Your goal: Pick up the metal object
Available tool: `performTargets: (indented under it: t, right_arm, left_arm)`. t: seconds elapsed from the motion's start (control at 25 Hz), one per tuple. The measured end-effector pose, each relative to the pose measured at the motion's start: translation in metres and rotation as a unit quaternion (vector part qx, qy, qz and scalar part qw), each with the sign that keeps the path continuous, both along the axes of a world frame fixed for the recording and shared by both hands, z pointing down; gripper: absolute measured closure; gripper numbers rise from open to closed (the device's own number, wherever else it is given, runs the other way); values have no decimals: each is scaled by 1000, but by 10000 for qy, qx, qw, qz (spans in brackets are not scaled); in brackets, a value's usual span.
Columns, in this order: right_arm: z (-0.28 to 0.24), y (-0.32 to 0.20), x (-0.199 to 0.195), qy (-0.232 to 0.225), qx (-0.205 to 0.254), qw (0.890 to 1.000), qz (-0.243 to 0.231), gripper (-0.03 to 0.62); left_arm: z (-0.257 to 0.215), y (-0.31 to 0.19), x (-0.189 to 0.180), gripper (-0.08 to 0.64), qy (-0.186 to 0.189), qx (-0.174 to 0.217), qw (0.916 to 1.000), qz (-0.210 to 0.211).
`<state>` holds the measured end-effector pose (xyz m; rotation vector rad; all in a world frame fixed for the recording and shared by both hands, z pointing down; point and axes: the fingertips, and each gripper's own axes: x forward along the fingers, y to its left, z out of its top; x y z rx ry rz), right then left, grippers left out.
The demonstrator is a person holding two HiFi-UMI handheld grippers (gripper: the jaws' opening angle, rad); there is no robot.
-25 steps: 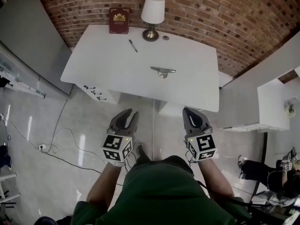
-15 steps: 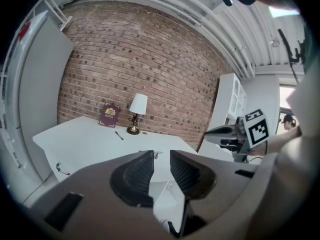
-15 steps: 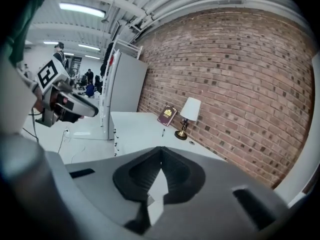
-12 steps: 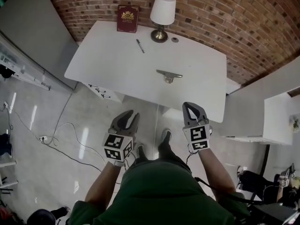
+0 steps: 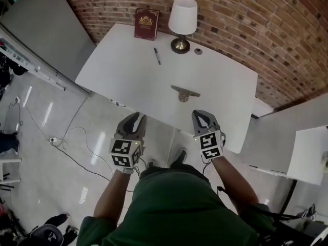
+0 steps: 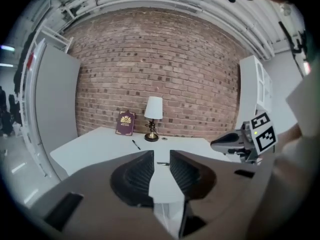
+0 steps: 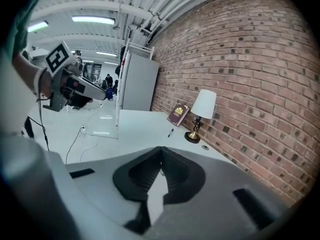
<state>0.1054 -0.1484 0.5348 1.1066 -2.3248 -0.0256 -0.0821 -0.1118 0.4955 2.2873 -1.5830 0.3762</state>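
Note:
The metal object (image 5: 183, 93), a small cleat-like piece, lies near the middle of the white table (image 5: 123, 70); in the left gripper view it (image 6: 162, 163) shows as a thin dark bar between the jaws, far ahead. My left gripper (image 5: 136, 119) hovers over the floor just short of the table's near edge, jaws a little apart, empty (image 6: 161, 154). My right gripper (image 5: 203, 115) is at the near edge, below and right of the metal object, jaw tips touching with nothing between them (image 7: 161, 149).
At the table's far side by the brick wall stand a lamp (image 5: 182, 22) and a dark red book (image 5: 146, 24); a pen (image 5: 157, 56) and a small disc (image 5: 198, 50) lie near them. A cable (image 5: 72, 142) runs over the floor at the left; white cabinets (image 5: 307, 158) are at the right.
Both grippers have come closer to the table's near edge as the person stepped forward. The right gripper now reaches the edge. Neither jaw state has changed.

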Motion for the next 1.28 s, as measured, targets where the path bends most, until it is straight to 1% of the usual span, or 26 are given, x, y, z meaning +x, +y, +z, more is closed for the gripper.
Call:
performTargets:
  t: [0.12,0.2,0.36,0.48,0.56,0.68,0.8,1.0,1.12,1.28]
  right_arm:
    - [8,-15,4,1,-60,9999,-87,588]
    - [16,-23,4,94,-113,9998,-124,588]
    - [34,-36,1,379,-175,9989,-215,578]
    - [45,-48,-3,565,-181,9980,-223,577]
    - [50,-56,-4,598,-241,9978,-118,575]
    - [52,-63,1,557,-375,9976,147,574]
    - [51,-64,4,528,-447,9969,366,574]
    - [47,-63,15,591,-443,9949,687,571]
    - [52,-64,21,742,-424,9936,738,566]
    - [73,-68,18,1079,-486,9912,595,548]
  left_arm:
    - [9,-17,8,472,-398,93,9992,-27]
    - [15,-26,15,472,-563,91,9984,46]
    - [32,-36,30,474,-642,-143,9975,240]
    - [37,-44,26,478,-703,-75,9972,231]
    - [40,-49,21,482,-827,-37,9961,313]
    - [48,-57,22,483,-1032,-27,9930,580]
    - [57,-69,28,483,-1102,-46,9900,874]
    - [78,-84,61,483,-1195,-135,9803,1564]
    - [87,-88,79,483,-1145,-219,9760,1841]
    - [96,-86,91,483,-1081,-318,9731,2010]
